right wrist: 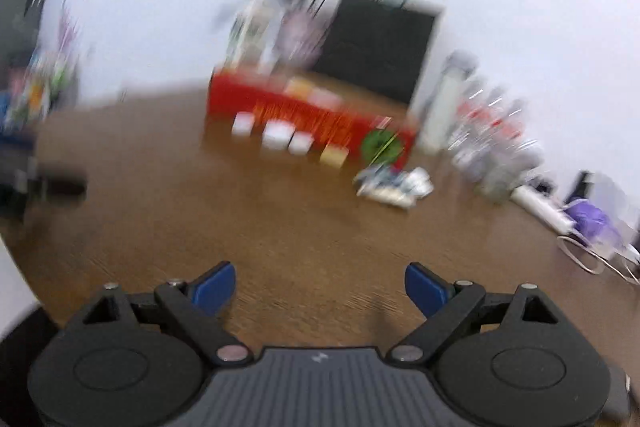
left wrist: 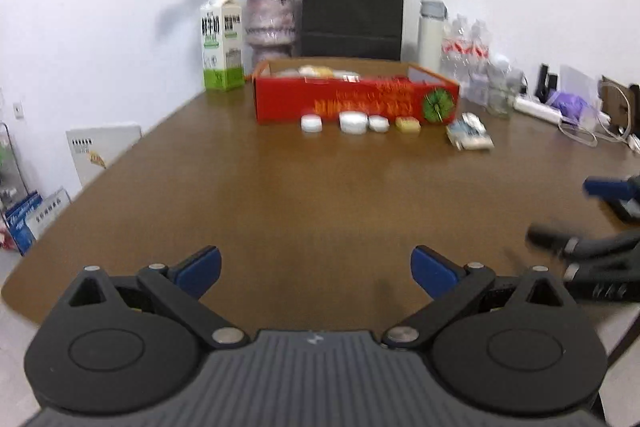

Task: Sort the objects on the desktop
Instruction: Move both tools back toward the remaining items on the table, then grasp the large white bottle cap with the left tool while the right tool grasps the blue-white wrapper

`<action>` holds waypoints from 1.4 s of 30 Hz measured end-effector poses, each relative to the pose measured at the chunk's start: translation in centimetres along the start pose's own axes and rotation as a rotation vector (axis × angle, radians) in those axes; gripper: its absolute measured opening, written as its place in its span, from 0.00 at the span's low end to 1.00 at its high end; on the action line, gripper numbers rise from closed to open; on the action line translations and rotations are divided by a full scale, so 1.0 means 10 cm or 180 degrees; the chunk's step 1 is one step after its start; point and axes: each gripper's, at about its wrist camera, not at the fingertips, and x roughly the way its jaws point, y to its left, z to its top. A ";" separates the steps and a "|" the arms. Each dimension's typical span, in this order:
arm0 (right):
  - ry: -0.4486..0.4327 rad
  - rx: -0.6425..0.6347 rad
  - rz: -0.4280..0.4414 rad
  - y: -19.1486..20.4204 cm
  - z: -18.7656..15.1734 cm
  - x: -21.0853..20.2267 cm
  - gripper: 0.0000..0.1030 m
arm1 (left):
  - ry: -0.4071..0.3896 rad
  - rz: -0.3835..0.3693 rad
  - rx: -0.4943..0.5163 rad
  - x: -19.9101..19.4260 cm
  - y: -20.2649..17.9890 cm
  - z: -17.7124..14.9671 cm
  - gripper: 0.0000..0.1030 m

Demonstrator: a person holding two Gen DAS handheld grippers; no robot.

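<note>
A red open box (left wrist: pixel 356 101) sits far back on the brown table (left wrist: pixel 280 195), with items inside. In front of it lie three small white round containers (left wrist: pixel 353 122), a yellow block (left wrist: pixel 407 125) and a pale packet (left wrist: pixel 470 135). My left gripper (left wrist: pixel 316 269) is open and empty over the near table. The right gripper shows at the right edge (left wrist: pixel 600 223) of the left view. In the blurred right wrist view, my right gripper (right wrist: pixel 320 287) is open and empty, with the red box (right wrist: pixel 308 111), white containers (right wrist: pixel 276 137), yellow block (right wrist: pixel 333 155) and packet (right wrist: pixel 394 185) ahead.
Behind the box stand a milk carton (left wrist: pixel 222 47), a vase of dried roses (left wrist: pixel 270 23), a black paper bag (left wrist: pixel 352 11), a white bottle (left wrist: pixel 431 35) and water bottles (left wrist: pixel 472 55). Cables, a power strip (left wrist: pixel 536 109) and a purple item (left wrist: pixel 568 103) lie at the far right.
</note>
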 end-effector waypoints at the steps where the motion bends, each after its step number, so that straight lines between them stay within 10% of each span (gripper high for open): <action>1: -0.0099 0.0039 -0.0018 0.03 -0.06 -0.10 0.91 | -0.0025 0.0037 0.0028 -0.03 0.00 -0.04 1.00; 16: -0.0107 0.0101 0.0121 0.00 0.12 0.25 0.91 | 0.0096 -0.0048 0.0065 0.50 0.04 0.36 0.99; 21: 0.0217 0.0756 0.0054 -0.48 0.33 0.84 0.87 | 0.0018 -0.0141 0.0350 1.01 -0.09 0.74 0.94; 29: 0.0239 0.0735 -0.0067 -0.72 0.73 1.72 0.83 | 0.0330 -0.0526 0.0354 2.21 -0.28 1.33 0.75; 35: 0.0440 0.0747 0.0037 -0.77 0.79 2.11 0.61 | 0.0245 -0.0453 0.0379 2.63 -0.31 1.47 0.70; 39: 0.0554 0.0775 0.0095 -0.77 0.77 2.22 0.32 | 0.0342 -0.0536 0.0306 2.77 -0.28 1.46 0.40; 42: 0.0550 0.0801 0.0157 -0.77 0.76 2.22 0.19 | 0.0314 -0.0580 0.0265 2.75 -0.26 1.46 0.40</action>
